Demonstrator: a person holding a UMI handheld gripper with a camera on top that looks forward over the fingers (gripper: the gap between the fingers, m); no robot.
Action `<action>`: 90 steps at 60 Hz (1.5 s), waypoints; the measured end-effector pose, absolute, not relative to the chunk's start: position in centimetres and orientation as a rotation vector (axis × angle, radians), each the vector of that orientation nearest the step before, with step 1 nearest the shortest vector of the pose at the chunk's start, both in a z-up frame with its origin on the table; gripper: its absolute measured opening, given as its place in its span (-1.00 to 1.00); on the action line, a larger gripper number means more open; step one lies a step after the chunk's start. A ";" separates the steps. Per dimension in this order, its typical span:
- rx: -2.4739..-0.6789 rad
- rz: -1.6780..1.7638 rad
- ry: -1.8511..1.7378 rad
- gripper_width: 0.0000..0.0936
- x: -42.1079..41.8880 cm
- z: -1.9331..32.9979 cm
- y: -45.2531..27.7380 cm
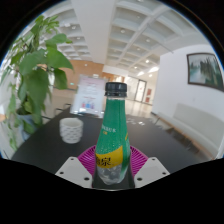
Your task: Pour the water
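A green plastic bottle (113,130) with a dark cap and a yellow label stands upright between my gripper's (112,164) fingers. Both magenta pads (88,156) press on its lower part, so the gripper is shut on it. The bottle's clear base shows just above the gripper body. A white ribbed cup (70,129) stands on the dark table (50,150), beyond the fingers and to the left of the bottle, apart from it.
A leafy green plant (35,70) rises at the left behind the cup. A white sofa (200,125) stands at the right. A signboard (92,95) and an open hall lie behind the table.
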State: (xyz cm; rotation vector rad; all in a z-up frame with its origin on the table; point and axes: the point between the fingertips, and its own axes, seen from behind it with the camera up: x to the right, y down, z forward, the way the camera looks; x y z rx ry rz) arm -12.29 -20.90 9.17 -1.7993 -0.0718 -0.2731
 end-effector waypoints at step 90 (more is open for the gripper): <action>-1.376 -0.270 -0.466 -0.10 -17.8 31.1 -2.7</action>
